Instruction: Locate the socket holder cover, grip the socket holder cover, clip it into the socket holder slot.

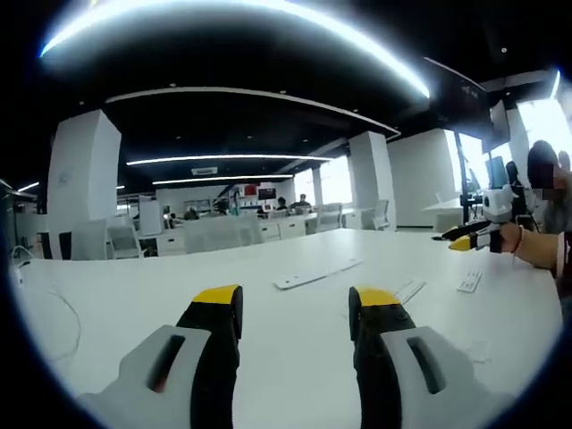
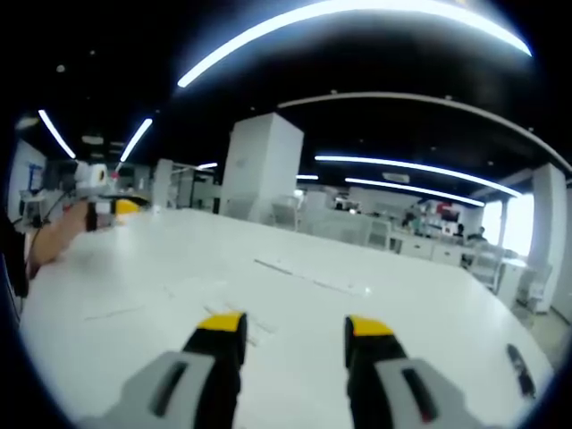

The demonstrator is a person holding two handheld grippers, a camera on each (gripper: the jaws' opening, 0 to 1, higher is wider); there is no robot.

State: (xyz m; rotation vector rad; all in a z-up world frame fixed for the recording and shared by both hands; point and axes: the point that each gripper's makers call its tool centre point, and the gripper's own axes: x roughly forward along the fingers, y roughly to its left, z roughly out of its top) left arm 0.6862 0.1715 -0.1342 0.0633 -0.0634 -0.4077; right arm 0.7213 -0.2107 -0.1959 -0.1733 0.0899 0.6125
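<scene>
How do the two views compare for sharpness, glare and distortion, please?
Left gripper view: fairly sharp; the long white strip on the table reads cleanly, though the windows at right blow out and the ceiling light bows into an arc. Right gripper view: softer throughout, the hand at left smeared by blur, the table's parts faint, ceiling lights likewise curved.

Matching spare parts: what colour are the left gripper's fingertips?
Yellow fingertips on black fingers, clearest in the left gripper view.
</scene>
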